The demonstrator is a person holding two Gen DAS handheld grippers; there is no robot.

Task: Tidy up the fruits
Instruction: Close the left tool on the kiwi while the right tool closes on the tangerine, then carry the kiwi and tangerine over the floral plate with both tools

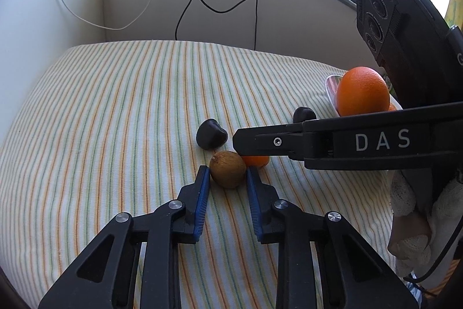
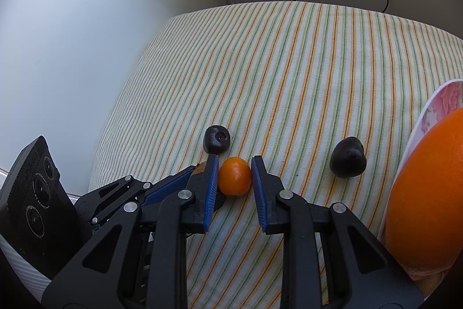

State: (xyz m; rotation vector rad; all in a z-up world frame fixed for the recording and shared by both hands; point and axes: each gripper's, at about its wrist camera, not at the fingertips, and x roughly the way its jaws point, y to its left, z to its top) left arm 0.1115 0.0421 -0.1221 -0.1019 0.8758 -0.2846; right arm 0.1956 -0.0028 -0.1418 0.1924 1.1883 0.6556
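Left claw (image 1: 227,173) clenched on a fuzzy brown oval kiwi (image 1: 227,168); right claw (image 2: 235,168) clenched on a smooth, glossy orange kumquat (image 2: 234,176), striped cloth surface (image 2: 289,77).

Seeing a striped cloth (image 1: 121,112) covering the worktop, running thin orange, green and pale blue lines over cream. Sitting on it: a fuzzy brown kiwi (image 1: 227,169), a small glossy orange kumquat (image 2: 234,176), and two near-black, purplish plums (image 2: 217,139) (image 2: 348,157). Glowing bright orange off to the side, a big orange (image 1: 363,91) on a white plate (image 2: 442,103) printed with pink roses. Showing matte black frames and ribbed blue pads on both tongs, left (image 1: 228,178) and right (image 2: 235,178). Dangling against a pale grey-white wall (image 1: 289,19), one black cable (image 1: 256,5) and one white cable (image 1: 72,10).
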